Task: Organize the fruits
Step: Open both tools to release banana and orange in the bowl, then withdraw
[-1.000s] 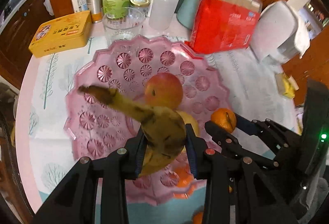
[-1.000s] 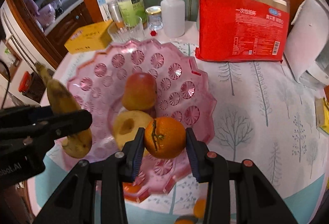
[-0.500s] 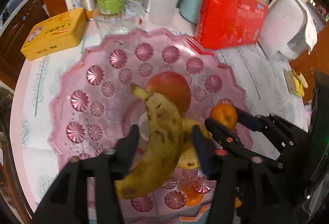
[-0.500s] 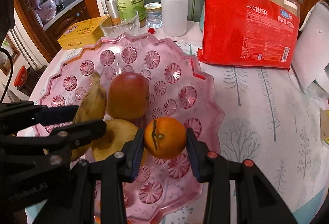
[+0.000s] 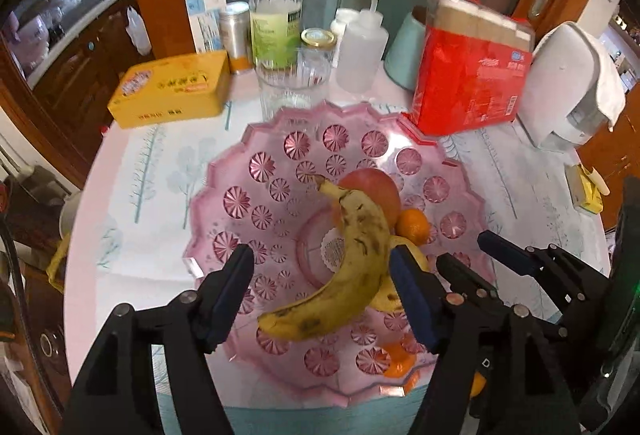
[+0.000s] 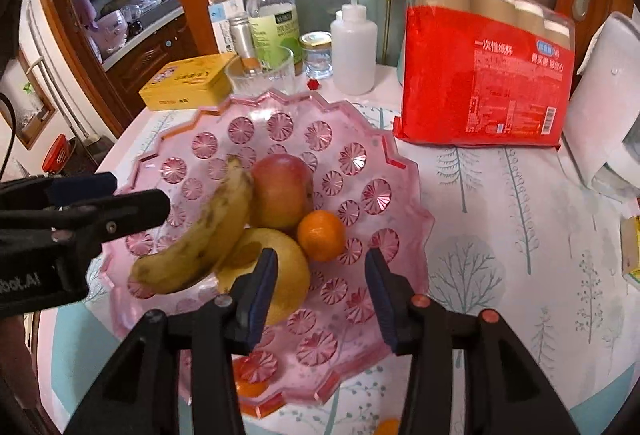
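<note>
**Fruit released into the pink bowl — both jaws standing clear**

Jaws of the left gripper [image 5: 320, 291] have just been opening; they stand wide, empty, the banana [image 5: 344, 267] lying loose between them, its long axis running from near-left to far-right with the stem away. The right gripper [image 6: 320, 283] has likewise just been opening — narrower, holding nothing. Just beyond its fingertips rests the orange [image 6: 321, 235], touching the pear [image 6: 276, 275] and the apple [image 6: 282, 191]. All four sit inside the pink bowl [image 6: 400, 163] on the desk [image 6: 500, 235]. More orange fruit shows near the bowl's front rim, likely next, nearer the right hand.
</note>
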### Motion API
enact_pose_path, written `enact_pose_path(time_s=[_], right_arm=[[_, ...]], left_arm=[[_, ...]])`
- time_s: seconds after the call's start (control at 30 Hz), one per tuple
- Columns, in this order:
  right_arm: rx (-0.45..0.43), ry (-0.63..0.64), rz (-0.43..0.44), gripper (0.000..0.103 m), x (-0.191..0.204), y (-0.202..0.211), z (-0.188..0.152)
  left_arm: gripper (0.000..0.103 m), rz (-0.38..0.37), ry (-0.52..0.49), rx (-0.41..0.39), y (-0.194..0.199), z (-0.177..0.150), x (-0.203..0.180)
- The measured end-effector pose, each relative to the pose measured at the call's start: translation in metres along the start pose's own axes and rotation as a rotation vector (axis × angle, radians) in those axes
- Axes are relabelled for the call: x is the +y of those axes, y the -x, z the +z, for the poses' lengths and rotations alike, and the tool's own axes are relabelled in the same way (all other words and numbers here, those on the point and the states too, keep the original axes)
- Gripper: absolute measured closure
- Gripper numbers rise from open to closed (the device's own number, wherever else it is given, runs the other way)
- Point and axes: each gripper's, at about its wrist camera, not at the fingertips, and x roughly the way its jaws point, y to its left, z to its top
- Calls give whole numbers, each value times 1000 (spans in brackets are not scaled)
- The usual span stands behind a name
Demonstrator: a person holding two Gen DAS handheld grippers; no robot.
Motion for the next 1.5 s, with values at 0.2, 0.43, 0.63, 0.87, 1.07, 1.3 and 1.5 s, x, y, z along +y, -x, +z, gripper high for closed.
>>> enact_pose_path(time_s=[0.2, 0.43, 0.63, 0.87, 1.07, 1.3, 1.5], right_arm=[[-9, 0, 1, 57, 6, 29, -8], [-25, -11, -5, 57, 11, 68, -19], [-15, -2, -32, 57, 15, 98, -41], [-7, -59, -20, 57, 4, 135, -68], [-48, -83, -15, 57, -7, 172, -86], [-94, -95, -5, 57, -23, 208, -103], [-128, -75, -35, 57, -40, 224, -116]], left_arm=[[32, -12, -18, -40, 39, -15, -7], [28, 1, -34, -51, 69, -38, -17], [28, -3, -48, -64, 96, -63, -24], [27, -17, -66, -83, 130, -90, -35], [25, -22, -80, -100, 153, -109, -48], [24, -28, -97, -122, 172, -123, -67], [23, -7, -117, -145, 180, -135, -84]])
